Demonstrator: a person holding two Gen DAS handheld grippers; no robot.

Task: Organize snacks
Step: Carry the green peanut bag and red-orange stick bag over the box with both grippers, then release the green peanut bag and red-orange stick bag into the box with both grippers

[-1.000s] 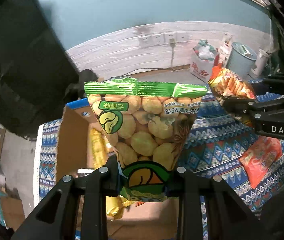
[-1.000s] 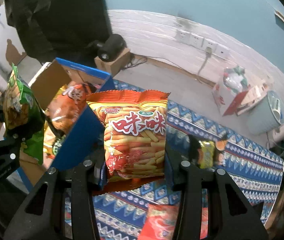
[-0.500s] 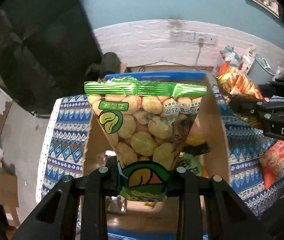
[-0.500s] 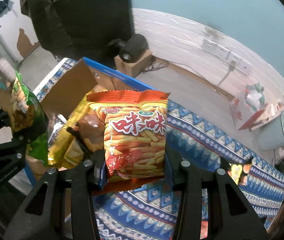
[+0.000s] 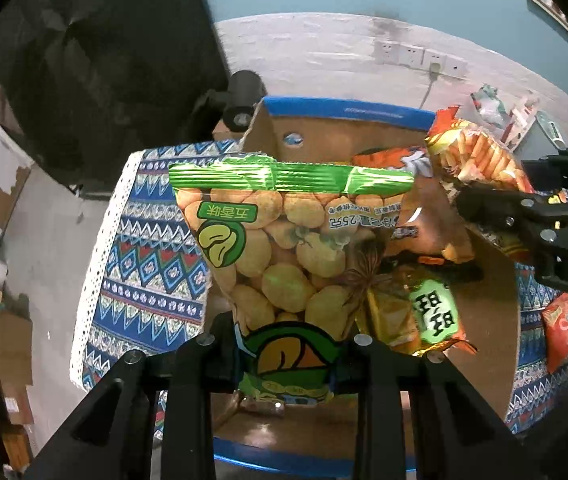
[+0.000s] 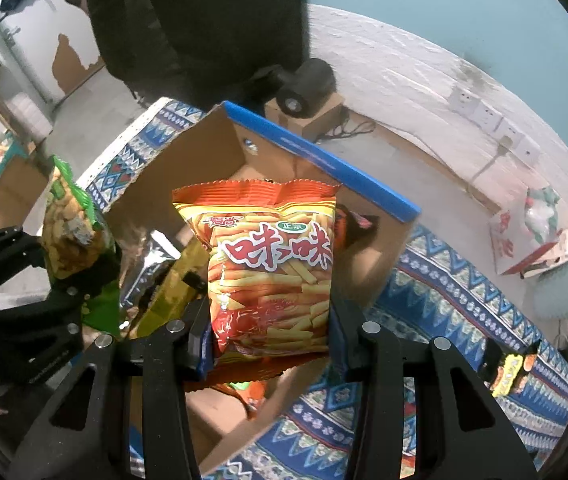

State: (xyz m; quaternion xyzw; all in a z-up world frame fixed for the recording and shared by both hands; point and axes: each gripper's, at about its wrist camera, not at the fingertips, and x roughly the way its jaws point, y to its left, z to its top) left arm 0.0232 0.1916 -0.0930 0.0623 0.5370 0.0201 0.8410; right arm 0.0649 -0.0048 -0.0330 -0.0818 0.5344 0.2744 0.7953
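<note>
The left gripper (image 5: 290, 360) pinches the bottom edge of a green bag of broad beans (image 5: 284, 256), its jaws set narrow with the pads pressing the foil from both sides; they have just eased open a touch, yet the bag is clamped between them. The bag stands up from the fingers, its green sealed top farthest from them. Beyond and below the fingers lies an open cardboard box (image 5: 348, 110) with a blue rim, and the bag hangs over its opening. Inside the box, just right of the fingers, lie a yellow-and-green packet (image 5: 436, 312) and, farther on, an orange packet (image 5: 392, 160).

The right gripper (image 6: 269, 336) clamps the lower part of an orange bag of fry-shaped sticks (image 6: 271, 264), the jaws part-way apart and pressing its two sides. That bag too rises from the fingers and hangs over the box (image 6: 320, 156), near its right wall. Left of these fingers, inside the box, lie a gold packet (image 6: 175, 284) and a silvery one (image 6: 145, 264).

The box rests on a blue patterned cloth (image 6: 456, 292). Farther right of the right fingers, another small snack packet (image 6: 514, 370) lies on the cloth. Beyond the box is a pale floor and a wall with sockets (image 5: 416, 56).
</note>
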